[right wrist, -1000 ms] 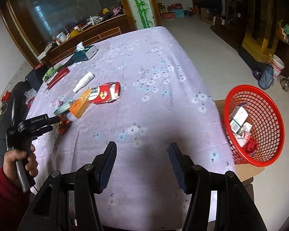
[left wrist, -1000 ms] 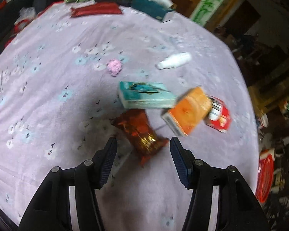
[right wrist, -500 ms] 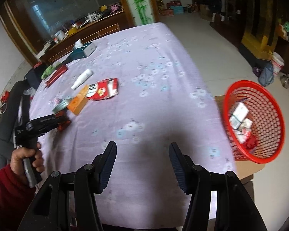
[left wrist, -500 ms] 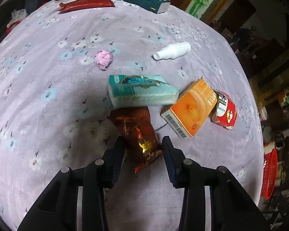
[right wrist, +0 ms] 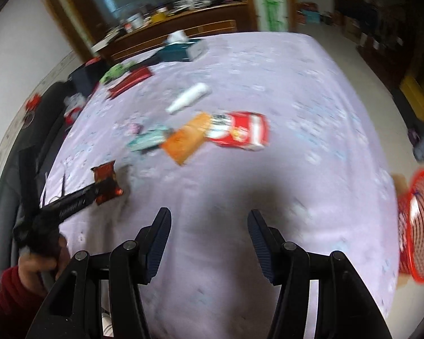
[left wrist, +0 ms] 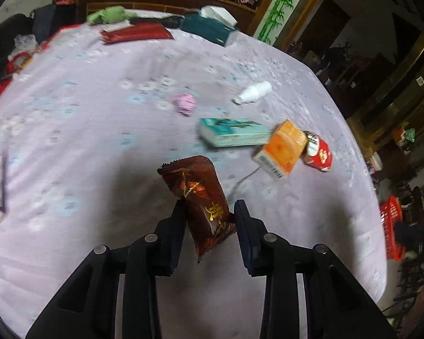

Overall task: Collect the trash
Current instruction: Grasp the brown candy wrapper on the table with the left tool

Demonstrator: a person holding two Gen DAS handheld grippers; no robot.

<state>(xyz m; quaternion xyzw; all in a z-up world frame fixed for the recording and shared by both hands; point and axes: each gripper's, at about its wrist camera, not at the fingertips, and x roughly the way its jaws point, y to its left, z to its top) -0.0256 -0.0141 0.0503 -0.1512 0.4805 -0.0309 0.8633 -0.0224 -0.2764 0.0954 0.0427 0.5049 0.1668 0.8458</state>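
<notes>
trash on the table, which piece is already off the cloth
The dark red snack wrapper, pinched in the left tongs. The teal packet, orange box and white bottle all lie flat.

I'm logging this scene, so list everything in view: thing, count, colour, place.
snack wrapper: 1, dark red-brown, held off the cloth in left tool
teal packet: 1, mid table
orange box: 1, right of teal packet
red-white pack: 1, beside orange box
white bottle: 1, lying beyond them
pink ball: 1, mid table
tissue box: 1, dark teal, far edge
red basket: 1, off the table's right
tablecloth: 1, lilac floral
left tool: shut on wrapper
right tool: open, empty
</notes>
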